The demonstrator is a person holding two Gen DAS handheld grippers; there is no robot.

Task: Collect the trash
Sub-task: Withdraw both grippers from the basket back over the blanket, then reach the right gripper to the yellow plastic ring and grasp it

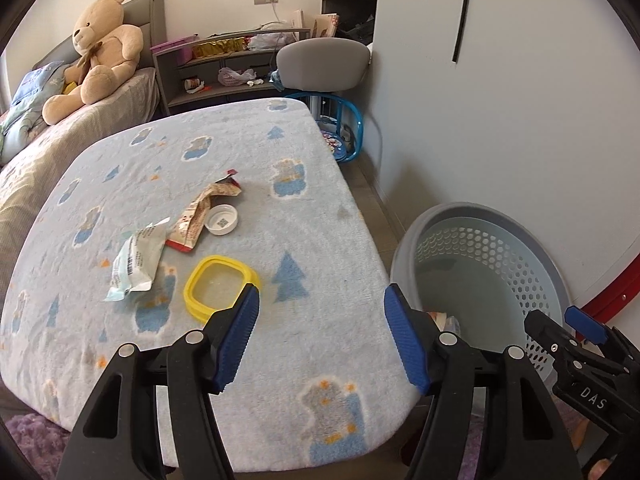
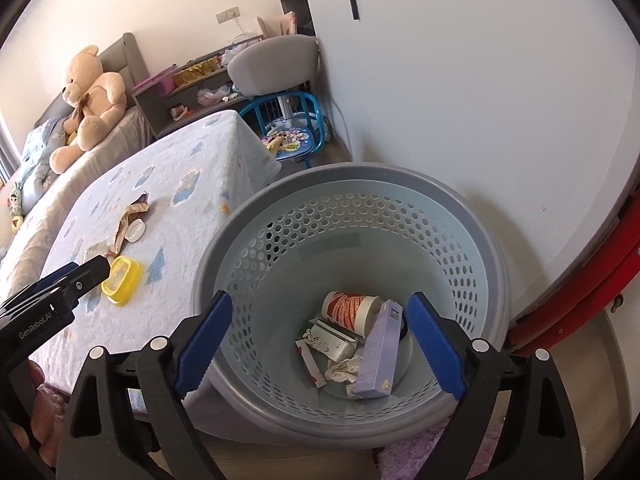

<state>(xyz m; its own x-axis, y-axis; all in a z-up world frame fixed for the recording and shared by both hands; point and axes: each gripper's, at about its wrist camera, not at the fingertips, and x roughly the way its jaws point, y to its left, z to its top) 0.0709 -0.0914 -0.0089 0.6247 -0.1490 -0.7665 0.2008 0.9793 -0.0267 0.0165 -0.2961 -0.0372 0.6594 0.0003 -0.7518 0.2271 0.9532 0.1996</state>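
Left gripper (image 1: 320,336) open about halfway, jaws empty, hanging over the near edge of the table (image 1: 340,184). Right gripper (image 2: 320,344) spread wide, empty, poised over the bin (image 2: 472,216), which stands on the floor at 3 o'clock of the table.

Trash left on the table, all in one cluster:
- Yellow lid (image 1: 220,286) nearest, at 11 o'clock of the left gripper, just beyond the left pad (image 1: 236,340). Stiff plastic frame, light, probably slick on the flats; best pinched across one raised rim edge, not flat from above.
- White wrapper (image 1: 138,262) at 10 o'clock, farther out. Thin film, soft, near weightless; likely to crumple and slip, so grab the bunched middle.
- Brown wrapper (image 1: 200,216) at 11 o'clock beyond the lid, creased and partly standing; take the raised fold.
- White cap (image 1: 221,220) touching the brown wrapper, open side up. Small, rigid, light; pinch across the wall, risk of popping out sideways.

Fleecy cloth under everything, so low pads may snag it.

Already in the bin: paper cup (image 2: 352,312), purple box (image 2: 380,356), crumpled paper and cartons beside them, directly between and below the right jaws.

Judgement: drop done on the right; yellow lid the obvious next pick for the left, a short reach forward and to 11 o'clock.
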